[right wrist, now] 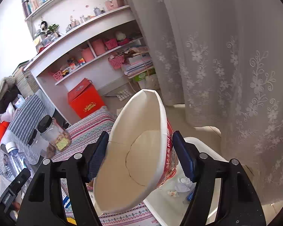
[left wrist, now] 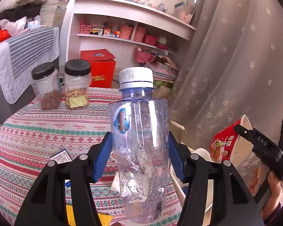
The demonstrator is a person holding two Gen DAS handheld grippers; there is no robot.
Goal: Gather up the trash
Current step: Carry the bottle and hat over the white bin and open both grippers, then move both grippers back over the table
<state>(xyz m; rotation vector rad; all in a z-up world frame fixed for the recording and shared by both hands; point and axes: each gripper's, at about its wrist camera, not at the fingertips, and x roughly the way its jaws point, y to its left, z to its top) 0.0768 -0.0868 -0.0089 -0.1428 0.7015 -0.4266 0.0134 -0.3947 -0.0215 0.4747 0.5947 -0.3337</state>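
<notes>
Step in hand, by my reading: carrying two pieces of trash off the patterned tablecloth toward the white bin, which stands just beside the table edge by the lace curtain. Bin holds little: a crumpled white paper wad and a few small scraps on its floor, otherwise bare. Right gripper carries the paper noodle bowl, tilted on its side, mouth toward the camera, empty; its rim is squashed to an oval, left pad on the wall, but the right pad seems to stand just off it, so I cannot tell whether the grip is firm. Left gripper pinches the clear plastic bottle upright at mid-body, white cap on, droplets inside, no liquid to speak of. Next move likely calls for bringing each item over the bin mouth, then spreading the jaws. Two black-lidded snack jars, partly filled, stand at the far table edge; not trash, I judge.
</notes>
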